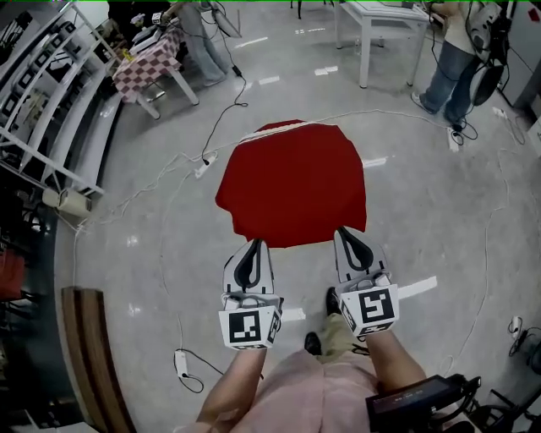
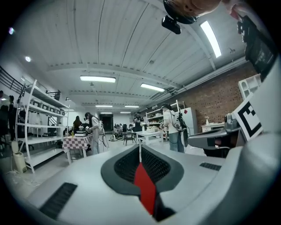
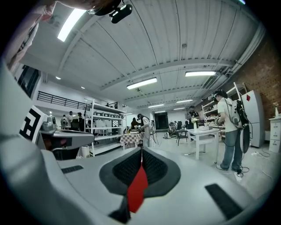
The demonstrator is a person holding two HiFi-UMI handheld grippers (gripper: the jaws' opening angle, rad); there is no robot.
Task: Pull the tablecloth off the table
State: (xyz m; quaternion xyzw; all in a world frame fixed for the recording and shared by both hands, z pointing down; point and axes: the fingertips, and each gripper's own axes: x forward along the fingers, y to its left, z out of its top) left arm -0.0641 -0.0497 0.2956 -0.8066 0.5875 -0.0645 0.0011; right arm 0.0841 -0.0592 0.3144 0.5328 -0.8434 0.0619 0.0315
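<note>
At the tablecloth's near edge: both claws sit side by side, apart from each other, pointing away from the person.
Left claw (image 1: 253, 245): jaws closed tight on a pinch of red fabric, which runs as a thin strip between the dark pads.
Right claw (image 1: 345, 233): likewise clamped on a red fold of the same cloth, at the near-right corner.
Tablecloth (image 1: 292, 182): red, spread in a rough polygon just beyond the claw tips. A pale strip (image 1: 275, 128) shows along its far edge, but it is unclear whether that strip is the worktop.
Floor (image 1: 423, 211): grey, glossy, visible all round the tablecloth.
Cable (image 1: 225, 108): runs from the tablecloth's far-left side away across the floor.
Checkered table (image 1: 148, 68): well beyond the tablecloth, to the far left.
White table (image 1: 380, 17): well beyond the tablecloth, to the far right, with a person in jeans (image 1: 452, 59) beside it.
</note>
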